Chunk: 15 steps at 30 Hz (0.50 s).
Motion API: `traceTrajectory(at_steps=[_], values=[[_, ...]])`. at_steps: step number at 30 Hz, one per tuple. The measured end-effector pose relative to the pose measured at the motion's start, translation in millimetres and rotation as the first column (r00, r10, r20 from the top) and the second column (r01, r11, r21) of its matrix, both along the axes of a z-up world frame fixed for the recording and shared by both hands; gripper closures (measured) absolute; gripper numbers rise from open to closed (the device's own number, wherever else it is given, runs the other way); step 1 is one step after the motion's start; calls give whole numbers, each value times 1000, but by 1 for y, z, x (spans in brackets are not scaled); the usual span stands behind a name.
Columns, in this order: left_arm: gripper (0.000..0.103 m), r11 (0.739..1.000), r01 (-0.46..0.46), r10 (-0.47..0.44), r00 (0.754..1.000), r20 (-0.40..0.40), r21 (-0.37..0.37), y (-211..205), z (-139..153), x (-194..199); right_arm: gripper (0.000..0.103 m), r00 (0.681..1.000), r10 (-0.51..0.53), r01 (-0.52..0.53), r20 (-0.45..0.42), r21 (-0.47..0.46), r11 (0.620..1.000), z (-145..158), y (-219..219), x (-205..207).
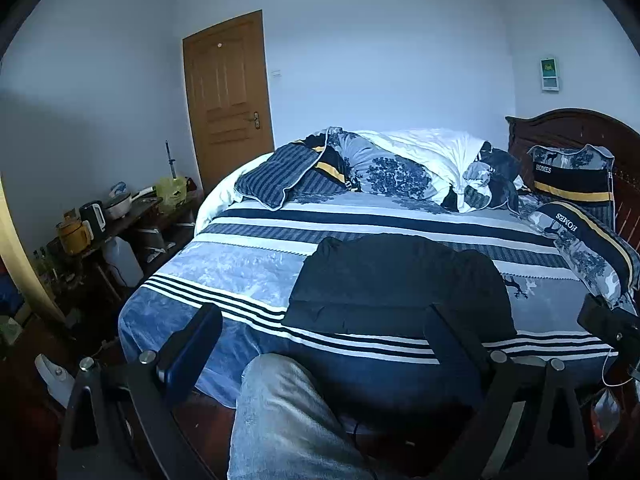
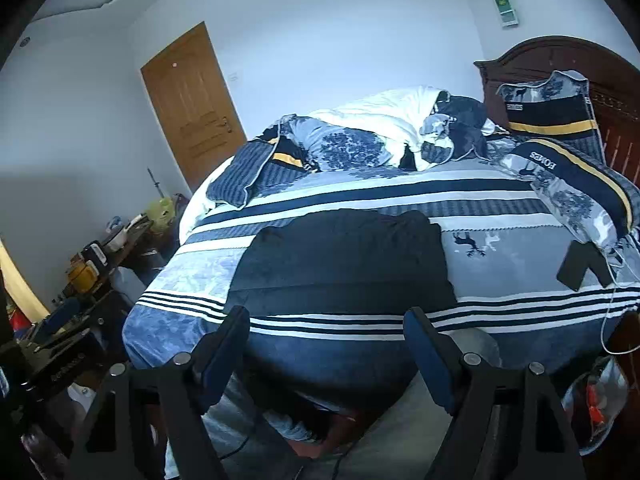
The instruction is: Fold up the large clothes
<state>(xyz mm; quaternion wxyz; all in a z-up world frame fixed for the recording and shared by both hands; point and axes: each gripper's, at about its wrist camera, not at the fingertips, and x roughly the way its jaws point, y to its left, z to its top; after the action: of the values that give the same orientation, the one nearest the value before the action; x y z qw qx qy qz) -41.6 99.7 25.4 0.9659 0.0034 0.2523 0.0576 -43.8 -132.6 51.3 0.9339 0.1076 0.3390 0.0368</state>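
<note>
A dark garment (image 1: 400,280) lies folded into a flat rectangle on the striped blue and white bed cover (image 1: 240,272), near the bed's front edge. It also shows in the right wrist view (image 2: 344,264). My left gripper (image 1: 320,320) is open and empty, held back from the bed's front edge, in front of the garment. My right gripper (image 2: 326,322) is open and empty, also held just short of the garment's near edge. The right gripper's body shows at the right edge of the left wrist view (image 1: 608,324).
A rumpled quilt (image 1: 400,168) and pillows (image 1: 576,176) lie at the far side of the bed by the wooden headboard (image 1: 580,128). A dark phone (image 2: 576,264) with cables lies at the right. A cluttered side table (image 1: 112,216) stands at the left. My grey-trousered leg (image 1: 280,420) is below.
</note>
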Motion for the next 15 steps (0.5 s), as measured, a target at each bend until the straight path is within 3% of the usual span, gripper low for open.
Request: traceTrajectory(at_steps=[9, 15], values=[[3, 998, -31, 30, 999, 25, 49, -9, 1, -4, 21, 1000, 19, -20, -5, -14, 1000, -3, 8, -3], [3, 998, -43, 42, 999, 24, 43, -10, 0, -5, 21, 1000, 27, -27, -6, -18, 999, -5, 13, -4]])
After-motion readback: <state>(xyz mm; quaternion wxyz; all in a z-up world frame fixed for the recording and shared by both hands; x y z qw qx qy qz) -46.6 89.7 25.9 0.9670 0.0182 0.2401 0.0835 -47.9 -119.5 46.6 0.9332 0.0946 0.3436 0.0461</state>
